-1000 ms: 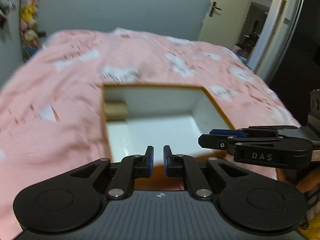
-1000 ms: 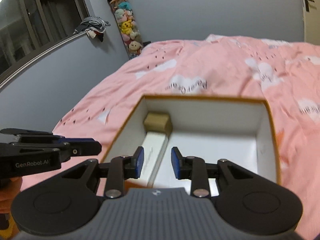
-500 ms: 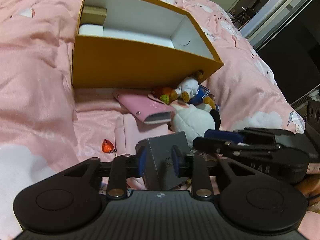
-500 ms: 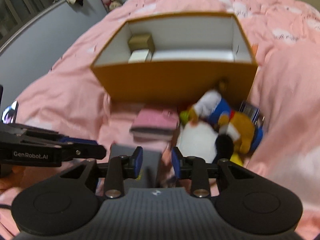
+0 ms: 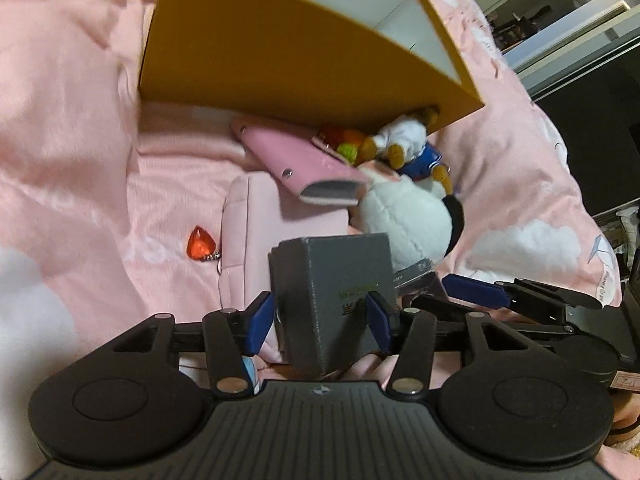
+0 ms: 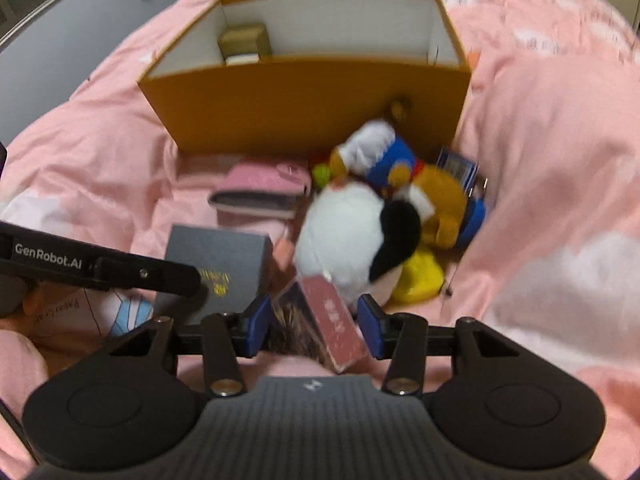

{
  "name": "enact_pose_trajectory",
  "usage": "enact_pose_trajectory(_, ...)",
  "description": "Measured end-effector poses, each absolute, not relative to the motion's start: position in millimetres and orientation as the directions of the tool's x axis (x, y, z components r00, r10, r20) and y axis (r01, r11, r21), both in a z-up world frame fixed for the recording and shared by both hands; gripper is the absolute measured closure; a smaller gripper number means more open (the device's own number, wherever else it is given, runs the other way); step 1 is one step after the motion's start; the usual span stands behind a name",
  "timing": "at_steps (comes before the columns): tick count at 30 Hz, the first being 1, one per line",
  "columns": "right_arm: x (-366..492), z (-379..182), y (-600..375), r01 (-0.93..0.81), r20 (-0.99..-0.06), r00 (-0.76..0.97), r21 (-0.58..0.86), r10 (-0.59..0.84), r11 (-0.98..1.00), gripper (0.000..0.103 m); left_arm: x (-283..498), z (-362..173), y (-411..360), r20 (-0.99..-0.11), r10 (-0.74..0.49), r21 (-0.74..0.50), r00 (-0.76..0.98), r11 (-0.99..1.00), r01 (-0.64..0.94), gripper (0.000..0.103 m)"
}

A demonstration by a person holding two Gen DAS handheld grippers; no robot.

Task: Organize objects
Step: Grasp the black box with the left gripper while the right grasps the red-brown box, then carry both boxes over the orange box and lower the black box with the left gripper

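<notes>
An orange box (image 5: 288, 64) with white inside stands on the pink bed; in the right wrist view (image 6: 304, 104) it holds a tan block (image 6: 244, 40) and a white block. In front of it lie a pink wallet (image 5: 296, 160), a white plush (image 5: 404, 220), a duck plush (image 6: 400, 168) and a red heart charm (image 5: 199, 243). My left gripper (image 5: 320, 316) is open with its fingers on either side of a grey box (image 5: 336, 292). My right gripper (image 6: 316, 324) is open around a dark red box (image 6: 324, 320).
A pink pouch (image 5: 248, 232) lies under the wallet. A blue-framed card (image 6: 458, 166) and a yellow item (image 6: 420, 276) lie by the plushes. The bedspread (image 5: 72, 140) rises in folds around the pile. A doorway (image 5: 560, 0) shows at upper right.
Both grippers have dropped from over the orange box down to the pile in front of it. Their fingers have opened wider around the grey box and the red box.
</notes>
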State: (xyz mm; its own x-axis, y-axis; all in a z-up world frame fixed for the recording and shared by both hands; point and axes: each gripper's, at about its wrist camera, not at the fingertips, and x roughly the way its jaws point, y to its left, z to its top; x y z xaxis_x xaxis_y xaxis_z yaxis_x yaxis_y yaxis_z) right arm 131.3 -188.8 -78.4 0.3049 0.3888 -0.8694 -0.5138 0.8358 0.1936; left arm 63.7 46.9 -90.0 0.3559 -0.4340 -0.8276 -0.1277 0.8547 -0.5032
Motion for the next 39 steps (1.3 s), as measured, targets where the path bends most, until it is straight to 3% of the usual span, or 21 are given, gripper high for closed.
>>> enact_pose_trajectory(14,143,-103,-192,-0.477,-0.893,0.216,0.256,0.394,0.841,0.053,84,-106,39,-0.821,-0.467,-0.532,0.328,0.835,-0.140,0.028)
enact_pose_trajectory(16,142,-102,-191,-0.482,-0.893,0.219,0.251,0.392,0.840,0.054,85,-107,39,-0.816,-0.474,-0.539,0.332,0.830,-0.140,0.030)
enact_pose_trajectory(20,138,-96,-190,-0.500,-0.890,0.232,0.237,0.392,0.833,0.062,80,-95,37,-0.813,-0.442,-0.514,0.380,0.850,-0.113,0.049)
enact_pose_trajectory(23,136,-91,-188,-0.523,-0.885,0.238,0.232,0.401,0.821,0.069,74,-83,33,-0.812,-0.414,-0.483,0.412,0.872,-0.076,0.054)
enact_pose_trajectory(29,135,-79,-192,-0.536,-0.859,0.227,0.282,0.458,0.795,0.079,67,-65,37,-0.794,-0.402,-0.471,0.456,0.881,-0.045,0.059)
enact_pose_trajectory(39,140,-37,-203,-0.564,-0.785,0.302,0.310,0.540,0.765,0.079,66,-39,52,-0.760,-0.395,-0.484,0.516,0.874,-0.043,0.059)
